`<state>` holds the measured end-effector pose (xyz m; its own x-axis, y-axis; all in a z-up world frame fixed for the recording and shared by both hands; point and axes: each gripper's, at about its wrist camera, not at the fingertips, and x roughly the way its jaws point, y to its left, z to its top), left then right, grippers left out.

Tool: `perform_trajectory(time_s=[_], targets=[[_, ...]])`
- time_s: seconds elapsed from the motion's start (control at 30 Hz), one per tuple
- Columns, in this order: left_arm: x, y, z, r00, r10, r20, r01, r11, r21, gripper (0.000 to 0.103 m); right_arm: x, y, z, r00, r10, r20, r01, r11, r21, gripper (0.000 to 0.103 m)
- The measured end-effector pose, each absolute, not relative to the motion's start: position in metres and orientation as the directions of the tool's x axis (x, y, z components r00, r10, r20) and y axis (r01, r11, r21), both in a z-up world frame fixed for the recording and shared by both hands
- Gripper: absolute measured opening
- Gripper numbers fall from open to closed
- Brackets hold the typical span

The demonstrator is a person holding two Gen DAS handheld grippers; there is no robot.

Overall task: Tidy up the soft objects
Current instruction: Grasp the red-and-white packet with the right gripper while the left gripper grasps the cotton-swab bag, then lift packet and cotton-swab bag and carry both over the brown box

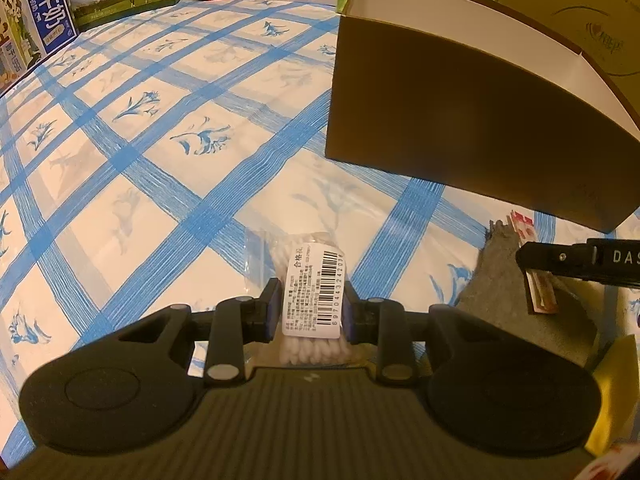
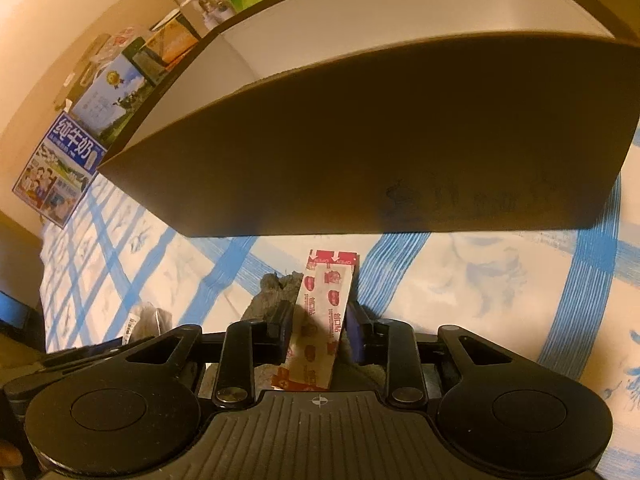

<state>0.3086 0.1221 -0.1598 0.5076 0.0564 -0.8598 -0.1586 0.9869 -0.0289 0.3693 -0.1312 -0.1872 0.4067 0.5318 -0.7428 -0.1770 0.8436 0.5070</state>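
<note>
A: Left gripper [image 1: 310, 310], lower middle of the left wrist view?
B: Pinching a clear bag of cotton swabs [image 1: 310, 280], blue-padded fingers [image 1: 274, 308] pressed against both sides of the labelled pack. Bag tip reaching up over the blue-checked counter [image 1: 160, 160].

A: Right gripper [image 2: 320, 328]?
B: Fingers [image 2: 286, 332] drawn in close around a red-and-white adhesive bandage strip [image 2: 324, 312], held on edge, leaning slightly. Left pad against the strip; right pad hard to judge, possibly a sliver of gap.

A: Underneath the strip?
B: A crumpled grey cloth [image 2: 276, 292], lying on the counter just behind and below the fingers. Also seen at lower right of the left wrist view [image 1: 504, 272], with the right gripper's black finger [image 1: 560, 258] across it.

A: Container?
B: A dark open box [image 1: 460, 120] with white inner walls, upper right of the left view, filling the upper half of the right view [image 2: 360, 140]. Standing near both held items, touching neither.

A: Background?
B: Printed milk cartons [image 1: 44, 12] along the far upper left edge.
</note>
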Motion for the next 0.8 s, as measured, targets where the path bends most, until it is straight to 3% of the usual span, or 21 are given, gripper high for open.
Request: perform_trajectory(time_s=[0.43,0.8], targets=[[0.31,0.12,-0.16,0.506,0.061,-0.861,-0.148,0.989,-0.017,0.026,0.37,-0.12,-0.184,0.42,0.51,-0.751,-0.231,0.86,0.455,0.028],[0.298,0.12,-0.144,0.538,0.074,-0.839,-0.136,0.991,0.001,0.025,0.349,-0.125,-0.159,0.496,0.526,-0.691,-0.326,0.85,0.414,0.024]])
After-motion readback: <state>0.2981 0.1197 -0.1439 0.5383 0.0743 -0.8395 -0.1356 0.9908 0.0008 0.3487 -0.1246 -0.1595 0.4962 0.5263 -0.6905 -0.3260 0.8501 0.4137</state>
